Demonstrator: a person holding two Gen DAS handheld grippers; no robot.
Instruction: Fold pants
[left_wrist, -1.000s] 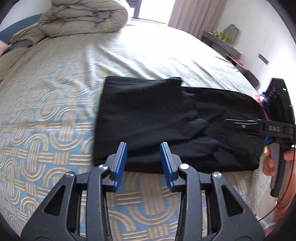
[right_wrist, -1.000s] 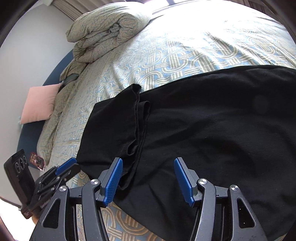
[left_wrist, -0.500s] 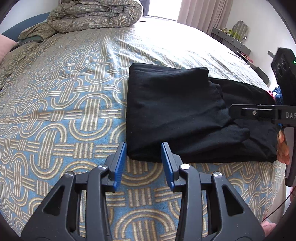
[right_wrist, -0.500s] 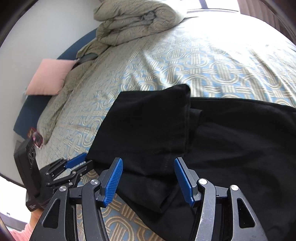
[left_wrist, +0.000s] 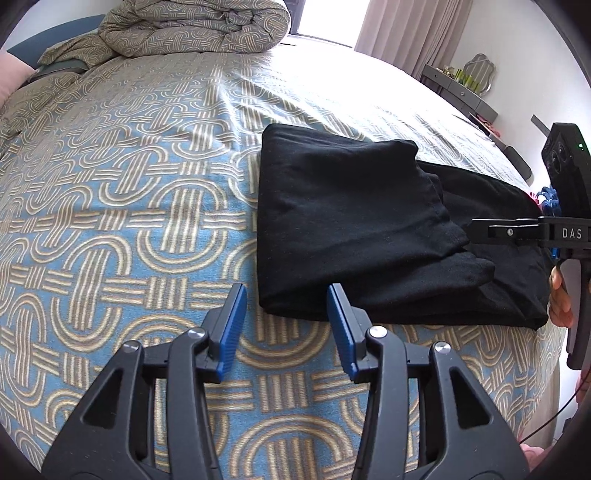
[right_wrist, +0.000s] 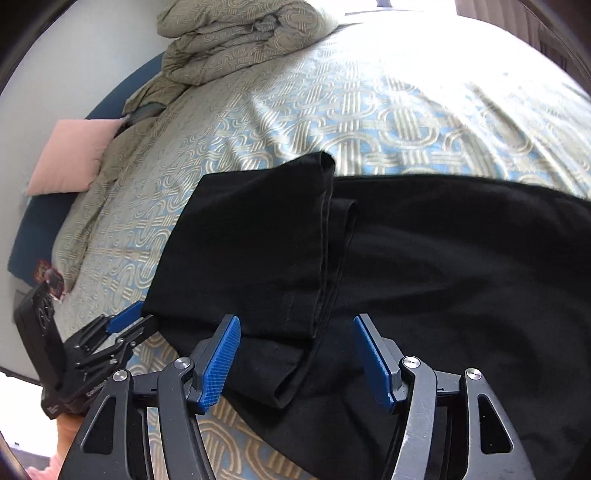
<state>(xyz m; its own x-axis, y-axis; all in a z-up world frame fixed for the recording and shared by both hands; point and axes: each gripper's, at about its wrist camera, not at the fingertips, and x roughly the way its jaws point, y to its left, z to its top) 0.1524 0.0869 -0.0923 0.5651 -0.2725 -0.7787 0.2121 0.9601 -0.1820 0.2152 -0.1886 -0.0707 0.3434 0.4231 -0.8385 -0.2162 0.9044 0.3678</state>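
Black pants (left_wrist: 351, 221) lie folded on the patterned bedspread (left_wrist: 110, 221), one part doubled over the rest, its hem (right_wrist: 325, 240) running toward me. My left gripper (left_wrist: 285, 291) hovers at the near left corner of the fold. Its jaws are opening; the corner shows in the gap and the pads do not press on it. My right gripper (right_wrist: 295, 325) hangs over the pants (right_wrist: 443, 277) at the hem's near end. Its jaws are also opening, and the cloth below is not pinched. Each gripper shows in the other's view, the right gripper (left_wrist: 517, 232) and the left gripper (right_wrist: 122, 321).
A rolled duvet (left_wrist: 192, 26) lies at the head of the bed, with a pink pillow (right_wrist: 70, 162) beside it. A grey dresser (left_wrist: 458, 88) stands against the far wall. A hand (left_wrist: 559, 299) holds the right gripper's handle past the bed's edge.
The left gripper slid left along the pants' near edge to the folded corner, and its jaws widened. The right gripper shifted sideways toward the doubled layer's hem and rolled; its jaws widened too.
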